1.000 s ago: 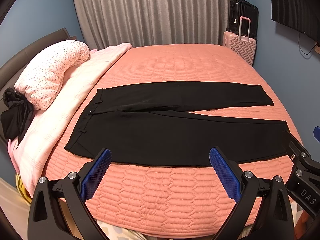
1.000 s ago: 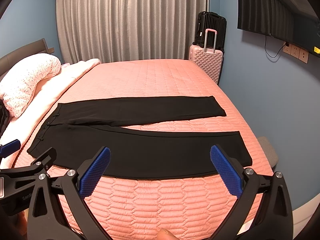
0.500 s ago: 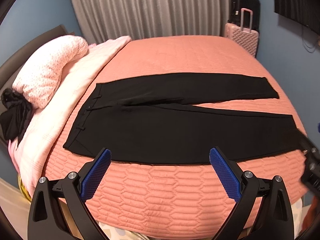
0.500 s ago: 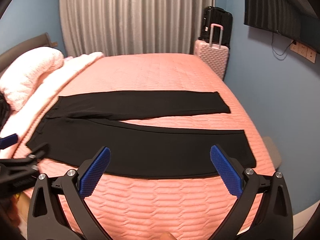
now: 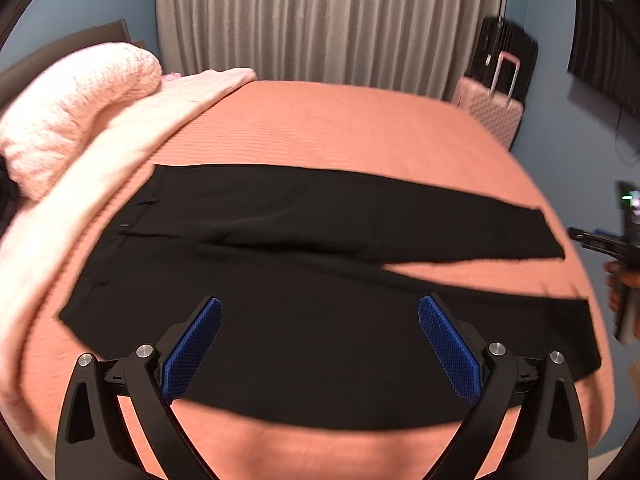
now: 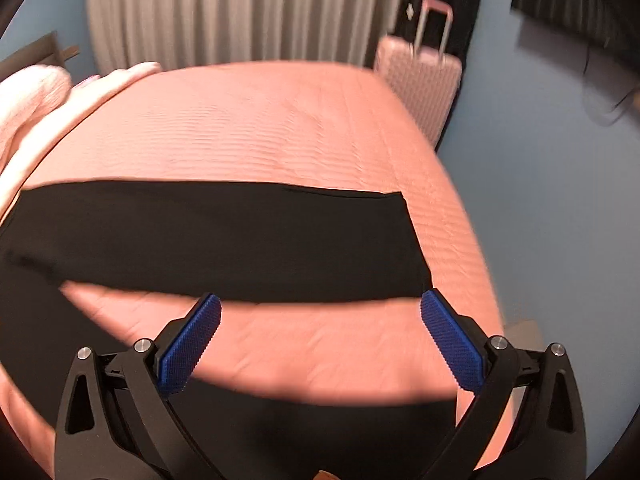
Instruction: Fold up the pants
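Note:
Black pants (image 5: 304, 264) lie flat on the salmon quilted bed (image 5: 340, 120), waist at the left, two legs spread apart toward the right. My left gripper (image 5: 320, 344) is open and empty, hovering over the near leg by the seat. My right gripper (image 6: 320, 340) is open and empty, over the gap between the two legs near the cuffs; the far leg (image 6: 224, 240) lies ahead of it and the near leg (image 6: 300, 432) passes under it. The right gripper's body also shows at the right edge of the left wrist view (image 5: 612, 244).
A pink pillow (image 5: 68, 108) and pale pink blanket (image 5: 96, 184) lie along the bed's left side. A pink suitcase (image 6: 420, 80) and a black one stand by the far right corner, grey curtains (image 5: 328, 20) behind. The bed's right edge drops off close to the cuffs.
Both grippers have moved forward and down toward the bed, closer over the pants. The right one has shifted toward the cuff end. Both stay open.

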Tool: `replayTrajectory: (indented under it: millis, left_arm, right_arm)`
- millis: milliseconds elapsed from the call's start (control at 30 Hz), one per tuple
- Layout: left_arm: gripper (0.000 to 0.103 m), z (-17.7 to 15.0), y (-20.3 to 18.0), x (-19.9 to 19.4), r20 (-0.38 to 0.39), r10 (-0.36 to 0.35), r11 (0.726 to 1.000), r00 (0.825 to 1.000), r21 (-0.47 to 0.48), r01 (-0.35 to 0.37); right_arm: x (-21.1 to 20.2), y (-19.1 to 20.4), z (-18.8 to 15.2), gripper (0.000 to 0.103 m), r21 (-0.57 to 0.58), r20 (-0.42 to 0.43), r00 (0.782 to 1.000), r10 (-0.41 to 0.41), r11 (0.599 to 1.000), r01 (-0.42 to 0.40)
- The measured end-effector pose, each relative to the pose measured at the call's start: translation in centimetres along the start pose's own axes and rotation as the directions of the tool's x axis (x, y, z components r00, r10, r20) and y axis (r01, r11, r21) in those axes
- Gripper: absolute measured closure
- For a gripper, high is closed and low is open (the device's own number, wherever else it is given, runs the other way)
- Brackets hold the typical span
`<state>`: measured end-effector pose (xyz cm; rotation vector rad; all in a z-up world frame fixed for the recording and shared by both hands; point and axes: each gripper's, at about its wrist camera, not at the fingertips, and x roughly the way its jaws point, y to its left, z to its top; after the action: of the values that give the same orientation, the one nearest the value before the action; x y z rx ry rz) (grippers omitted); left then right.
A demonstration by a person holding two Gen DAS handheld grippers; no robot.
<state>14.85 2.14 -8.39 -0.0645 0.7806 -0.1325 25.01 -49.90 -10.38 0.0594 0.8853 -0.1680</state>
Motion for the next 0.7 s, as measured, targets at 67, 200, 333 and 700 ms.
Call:
replayTrajectory:
  millis: [67,200,333,700]
  left_arm:
    - [0.006,0.3,0.6,1.8,0.013,-0.028,0.999,1.000,-0.040,0.029]
    - [0.006,1.2,1.2,7.3,-0.104,-0.004,0.999,0.995,-0.049,-0.001]
    - [0.007,1.5,0.0,11.3,-0.166,0.133,0.989,0.977,0.090,-0.119]
    - [0.007,1.6,0.7,14.3,-0.136,-0.013,0.999,0.991,0.049,0.020]
  right_arm:
    - [4.0,-2.5,2.2,0.005,0.035,-0.028,1.000,0.011,0.999,-0.010]
    - [11.5,-5.4,5.5,0.005,0.043,-0.111,0.993,0.052,0.998,-0.047]
    - [16.5,-6.5,7.4,0.005,-0.005,-0.126,0.991,0.048,0.999,-0.049]
    - [20.4,-8.5,6.8,0.005,-0.054,-0.098,0.975,0.198,0.978,-0.203]
